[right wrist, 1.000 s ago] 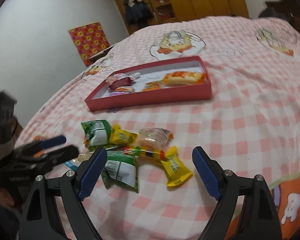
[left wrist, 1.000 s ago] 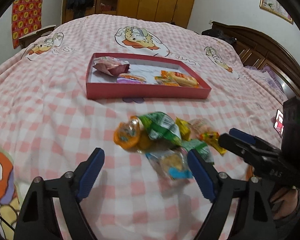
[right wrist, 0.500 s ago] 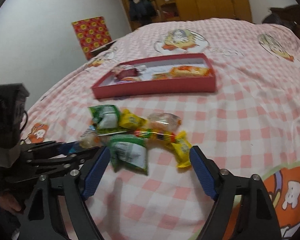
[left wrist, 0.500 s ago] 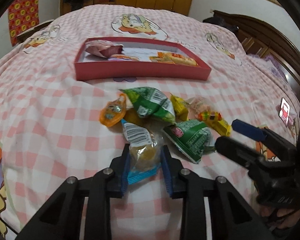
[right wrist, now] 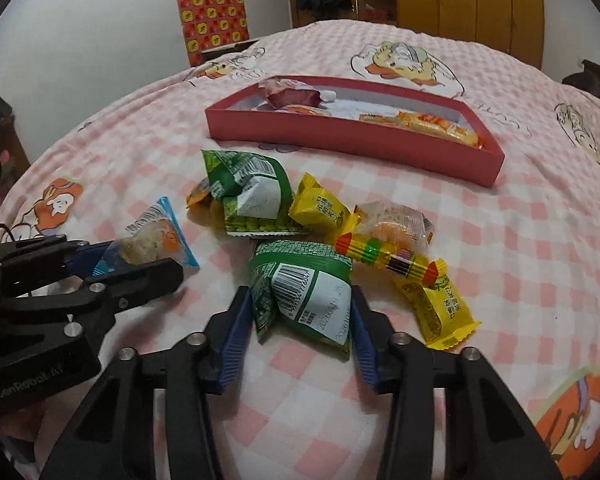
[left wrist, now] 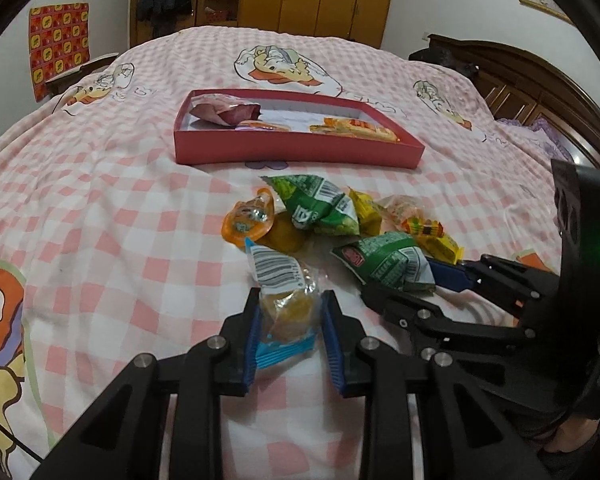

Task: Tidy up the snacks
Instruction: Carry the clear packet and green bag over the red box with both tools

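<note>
A clear packet with a blue edge and a yellow cake inside lies on the pink checked bedspread, and my left gripper is shut on it. The same gripper and packet show at the left of the right wrist view. My right gripper straddles a green packet with a white barcode label. Its jaws are closing, with the pads right at the packet's sides. That gripper and green packet also show in the left wrist view. Farther back sits the red tray, which holds several snacks.
Loose snacks lie between the grippers and the tray: another green packet, an orange jelly cup, yellow packets, a striped candy roll. A wooden headboard bounds the bed at right. A person's hand holds the right gripper.
My left gripper went from wide open to shut on the cake packet. My right gripper moved in over the green packet, rolled a little, and its jaws narrowed around it.
</note>
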Demonstrator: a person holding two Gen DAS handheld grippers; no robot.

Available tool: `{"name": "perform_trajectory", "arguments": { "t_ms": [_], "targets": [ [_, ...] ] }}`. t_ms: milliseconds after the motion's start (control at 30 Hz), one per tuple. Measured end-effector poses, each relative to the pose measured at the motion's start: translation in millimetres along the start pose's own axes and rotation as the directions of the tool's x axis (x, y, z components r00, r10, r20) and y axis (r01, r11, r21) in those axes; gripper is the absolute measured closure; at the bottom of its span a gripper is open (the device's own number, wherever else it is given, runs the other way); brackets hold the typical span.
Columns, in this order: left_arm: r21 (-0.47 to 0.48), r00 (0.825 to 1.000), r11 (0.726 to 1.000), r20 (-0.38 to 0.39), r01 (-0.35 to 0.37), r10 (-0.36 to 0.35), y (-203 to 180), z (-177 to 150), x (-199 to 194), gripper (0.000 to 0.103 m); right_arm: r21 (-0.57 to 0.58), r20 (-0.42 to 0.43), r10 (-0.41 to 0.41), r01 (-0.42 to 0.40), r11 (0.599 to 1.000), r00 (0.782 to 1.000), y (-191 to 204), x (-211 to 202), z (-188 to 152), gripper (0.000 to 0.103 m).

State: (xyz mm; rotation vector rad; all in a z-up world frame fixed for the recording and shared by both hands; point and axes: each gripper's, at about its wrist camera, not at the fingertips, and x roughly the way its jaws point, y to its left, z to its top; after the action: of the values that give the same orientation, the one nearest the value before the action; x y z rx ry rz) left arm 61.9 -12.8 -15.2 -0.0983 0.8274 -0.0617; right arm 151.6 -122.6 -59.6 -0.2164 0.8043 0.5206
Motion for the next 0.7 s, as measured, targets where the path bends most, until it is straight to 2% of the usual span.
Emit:
{"name": "perform_trajectory", "arguments": {
  "t_ms": [333, 433, 700],
  "targets": [
    [-0.040, 1.000, 0.999, 0.012, 0.025, -0.024, 9, 5, -9, 0.074, -0.001, 0.063, 0.033, -0.033, 0.999, 0.997, 3, -20, 1, 0.061],
    [-0.030, 1.000, 1.000, 0.028, -0.007, 0.008, 10, 9, -15, 0.074, -0.006, 0.080, 0.048, -0.048, 0.999, 0.996, 6, -28, 3, 0.062],
    [-0.039, 0.999, 0.999, 0.034, 0.003, -0.002, 14, 11, -22, 0.074, 0.030, 0.104, 0.071, -0.074, 0.997, 0.992, 3, -39, 7, 0.062]
  ]
}}
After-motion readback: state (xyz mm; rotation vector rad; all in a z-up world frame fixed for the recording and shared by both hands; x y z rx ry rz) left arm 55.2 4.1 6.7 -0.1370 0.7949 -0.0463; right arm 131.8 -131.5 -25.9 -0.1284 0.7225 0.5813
